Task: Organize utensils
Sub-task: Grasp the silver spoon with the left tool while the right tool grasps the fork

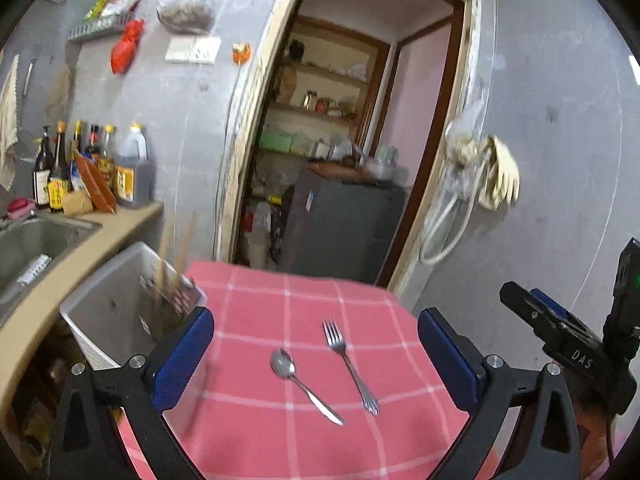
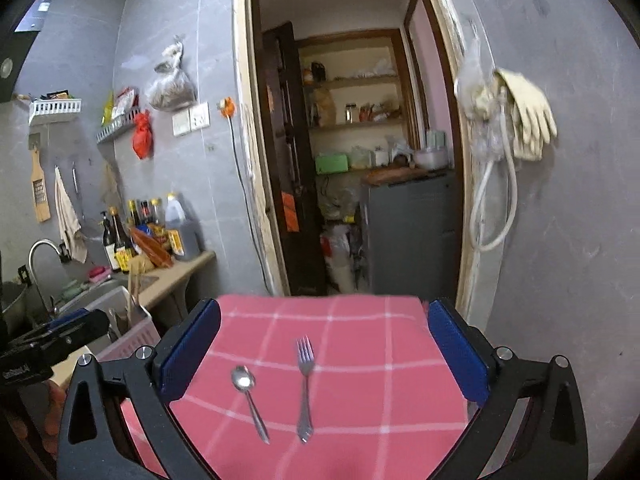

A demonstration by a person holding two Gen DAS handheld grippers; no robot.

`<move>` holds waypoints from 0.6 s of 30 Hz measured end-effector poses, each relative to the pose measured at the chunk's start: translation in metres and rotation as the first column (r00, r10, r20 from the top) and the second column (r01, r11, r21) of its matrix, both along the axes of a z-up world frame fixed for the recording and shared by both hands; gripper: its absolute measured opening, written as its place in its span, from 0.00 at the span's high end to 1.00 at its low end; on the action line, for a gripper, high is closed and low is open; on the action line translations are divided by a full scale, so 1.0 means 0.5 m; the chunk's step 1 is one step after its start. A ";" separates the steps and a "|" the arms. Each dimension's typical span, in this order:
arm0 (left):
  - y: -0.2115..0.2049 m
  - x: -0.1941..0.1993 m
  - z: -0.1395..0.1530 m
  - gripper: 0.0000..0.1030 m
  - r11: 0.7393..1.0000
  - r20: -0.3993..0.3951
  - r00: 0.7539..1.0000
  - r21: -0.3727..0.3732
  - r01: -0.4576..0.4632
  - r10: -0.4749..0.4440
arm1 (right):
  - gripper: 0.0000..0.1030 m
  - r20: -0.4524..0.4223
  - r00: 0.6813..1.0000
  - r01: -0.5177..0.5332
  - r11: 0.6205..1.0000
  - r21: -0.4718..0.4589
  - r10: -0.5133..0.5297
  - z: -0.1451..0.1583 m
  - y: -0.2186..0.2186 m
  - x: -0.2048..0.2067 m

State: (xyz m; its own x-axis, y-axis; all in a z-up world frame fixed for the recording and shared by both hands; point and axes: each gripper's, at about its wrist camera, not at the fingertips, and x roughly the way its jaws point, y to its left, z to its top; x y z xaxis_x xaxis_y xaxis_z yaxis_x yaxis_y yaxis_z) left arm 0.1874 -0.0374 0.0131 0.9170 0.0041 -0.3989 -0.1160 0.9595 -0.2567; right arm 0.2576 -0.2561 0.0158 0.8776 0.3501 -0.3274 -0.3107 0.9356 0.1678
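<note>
On the pink checked cloth (image 1: 256, 432) ahead of me, a spoon (image 1: 298, 380) and a fork (image 1: 348, 360) lie side by side, apart from each other, the spoon on the left. My left gripper (image 1: 316, 360) and right gripper (image 2: 324, 352) both stand wide, holding nothing, above the near edge of the cloth. Left of the cloth, a white bin (image 1: 120, 304) with chopsticks (image 1: 176, 256) standing in it sits beside the counter (image 1: 48, 296). Bottles (image 1: 80, 168) crowd the counter's far end, by the sink (image 1: 36, 240). Nothing lies between my pads and the cutlery.
</note>
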 end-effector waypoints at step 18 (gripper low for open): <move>-0.014 0.175 -0.233 0.08 0.988 -0.251 0.966 -0.121 -0.093 0.060 | 0.38 -0.375 0.857 -0.324 0.936 0.141 0.353 -0.326 -0.005 0.220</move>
State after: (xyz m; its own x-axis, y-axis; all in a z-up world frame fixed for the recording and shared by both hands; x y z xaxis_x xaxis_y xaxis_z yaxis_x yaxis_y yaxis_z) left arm 0.2747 -0.0444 -0.1032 0.7896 0.0033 -0.6136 -0.2630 0.9053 -0.3335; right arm 0.3677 -0.2587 -0.1473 0.5078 0.6372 -0.5798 -0.5019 0.7658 0.4020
